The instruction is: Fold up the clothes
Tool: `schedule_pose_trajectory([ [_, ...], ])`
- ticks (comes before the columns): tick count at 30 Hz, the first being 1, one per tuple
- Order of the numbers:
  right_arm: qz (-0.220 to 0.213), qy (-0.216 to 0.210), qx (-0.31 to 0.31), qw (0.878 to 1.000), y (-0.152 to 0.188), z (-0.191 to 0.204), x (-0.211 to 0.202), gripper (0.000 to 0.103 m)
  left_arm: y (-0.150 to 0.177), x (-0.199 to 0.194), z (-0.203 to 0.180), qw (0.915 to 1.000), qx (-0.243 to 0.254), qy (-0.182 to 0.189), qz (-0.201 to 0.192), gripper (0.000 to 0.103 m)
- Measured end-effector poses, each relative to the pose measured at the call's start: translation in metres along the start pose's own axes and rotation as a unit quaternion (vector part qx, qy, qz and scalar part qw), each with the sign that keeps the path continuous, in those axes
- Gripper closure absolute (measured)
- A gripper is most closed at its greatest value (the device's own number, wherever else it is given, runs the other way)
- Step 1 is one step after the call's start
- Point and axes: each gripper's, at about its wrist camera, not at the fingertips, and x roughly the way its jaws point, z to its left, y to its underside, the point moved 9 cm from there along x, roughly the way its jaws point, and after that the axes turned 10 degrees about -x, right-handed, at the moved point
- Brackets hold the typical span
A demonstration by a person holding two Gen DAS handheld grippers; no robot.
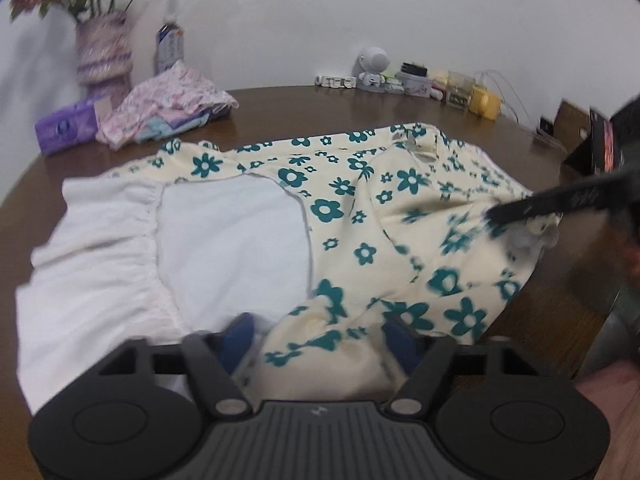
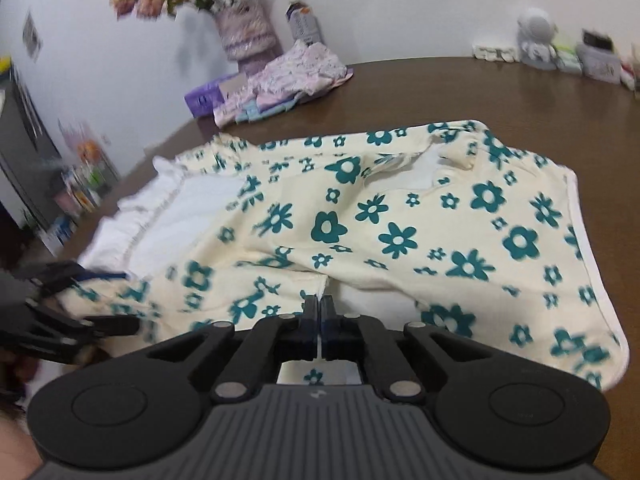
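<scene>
one floral garment (image 2: 400,220), two grippers (image 1: 320,340) (image 2: 319,312), one vase (image 1: 103,50), one bottle (image 1: 170,46)

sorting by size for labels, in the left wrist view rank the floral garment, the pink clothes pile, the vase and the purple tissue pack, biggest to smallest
1. floral garment, nearest the camera, so its lead is exaggerated
2. pink clothes pile
3. vase
4. purple tissue pack

Vase and pile look close; unsure.

This looks like a lived-in room of a home. A brown wooden table (image 1: 280,104) stands against a plain white wall and carries a vase of dried flowers (image 1: 104,50), a purple tissue pack (image 1: 66,128), a heap of pink clothes (image 1: 172,100) and a small white astronaut figure (image 1: 372,66). Along the left wall in the right wrist view, cluttered shelves (image 2: 76,192) hold colourful household items.
</scene>
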Motion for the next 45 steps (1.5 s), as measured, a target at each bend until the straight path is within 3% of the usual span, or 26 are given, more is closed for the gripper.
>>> schedule_pose_trajectory([
  [1, 0.000, -0.003, 0.008, 1.000, 0.001, -0.001, -0.005, 0.102, -0.001, 0.000, 0.002, 1.0000, 0.005, 0.002, 0.000, 0.062],
  [8, 0.027, -0.008, 0.034, 0.999, 0.027, 0.002, -0.023, 0.102, -0.002, -0.002, 0.004, 0.9996, 0.017, 0.020, 0.005, 0.066],
  [11, 0.027, -0.002, 0.035, 0.999, 0.032, 0.002, -0.023, 0.100, -0.002, -0.012, 0.000, 0.9995, 0.018, 0.026, -0.003, 0.063],
  [12, 0.026, -0.001, 0.032, 0.999, 0.032, 0.003, -0.023, 0.097, -0.002, -0.017, -0.002, 0.9994, 0.022, 0.027, -0.007, 0.059],
  [14, 0.024, 0.002, 0.026, 0.999, 0.030, 0.003, -0.023, 0.084, -0.001, -0.027, -0.004, 0.9991, 0.029, 0.028, -0.015, 0.041],
  [15, 0.022, 0.003, 0.023, 0.999, 0.030, 0.004, -0.023, 0.070, 0.000, -0.031, -0.004, 0.9991, 0.031, 0.023, -0.018, 0.039],
  [16, 0.021, 0.005, 0.020, 1.000, 0.029, 0.004, -0.023, 0.064, 0.001, -0.035, -0.003, 0.9991, 0.032, 0.018, -0.021, 0.039],
  [25, 0.014, 0.021, 0.000, 1.000, 0.027, 0.007, -0.024, 0.064, 0.006, -0.042, 0.013, 0.9990, -0.013, -0.021, -0.038, 0.035],
  [34, -0.002, 0.038, -0.027, 0.999, 0.030, 0.013, -0.034, 0.064, 0.010, -0.035, 0.003, 0.9981, -0.015, -0.044, -0.041, 0.031],
  [39, 0.010, 0.024, -0.039, 0.999, 0.030, 0.017, -0.019, 0.064, 0.016, -0.028, 0.009, 0.9981, -0.021, -0.050, -0.029, 0.038],
  [41, 0.008, 0.019, -0.043, 0.999, 0.026, 0.017, -0.012, 0.064, 0.018, -0.025, 0.010, 0.9986, -0.023, -0.041, -0.024, 0.051],
  [45, 0.007, 0.014, -0.062, 0.998, 0.021, 0.017, -0.002, 0.068, 0.017, -0.028, 0.012, 0.9989, -0.030, -0.025, -0.026, 0.065],
])
